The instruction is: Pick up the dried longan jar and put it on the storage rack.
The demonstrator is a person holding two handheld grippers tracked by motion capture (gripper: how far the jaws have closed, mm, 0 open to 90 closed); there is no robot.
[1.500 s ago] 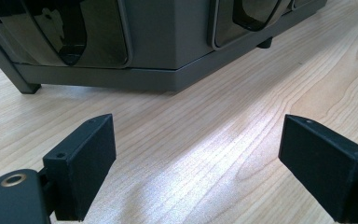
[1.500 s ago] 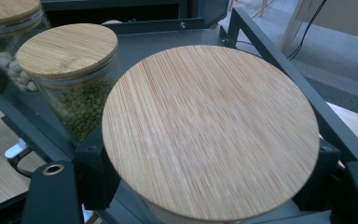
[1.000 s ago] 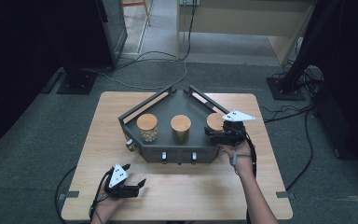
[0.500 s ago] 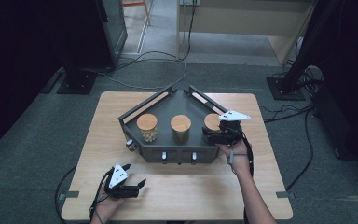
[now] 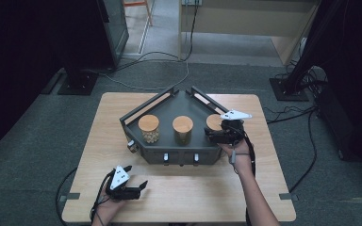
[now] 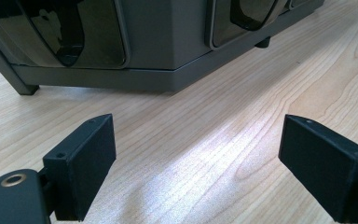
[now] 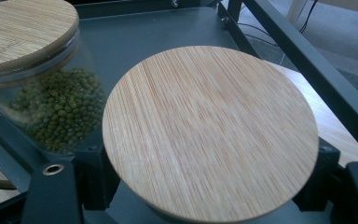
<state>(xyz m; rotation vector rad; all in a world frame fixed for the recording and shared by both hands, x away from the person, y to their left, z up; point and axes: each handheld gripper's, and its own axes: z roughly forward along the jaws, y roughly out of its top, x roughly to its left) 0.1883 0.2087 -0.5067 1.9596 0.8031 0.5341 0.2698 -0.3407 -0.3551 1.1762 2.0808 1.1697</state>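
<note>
Hardly anything has shifted since the earlier frames: the right gripper (image 5: 215, 136) still clamps the right-hand jar (image 5: 214, 122) on the dark tray (image 5: 169, 106), at its right end. The right gripper view has that jar's bamboo lid (image 7: 209, 130) between the jaws, plus green beans in the middle jar (image 7: 51, 112) (too small from above). The left gripper (image 5: 135, 187) rests on the table (image 5: 207, 183), jaws wide and empty. No writing is readable anywhere.
</note>
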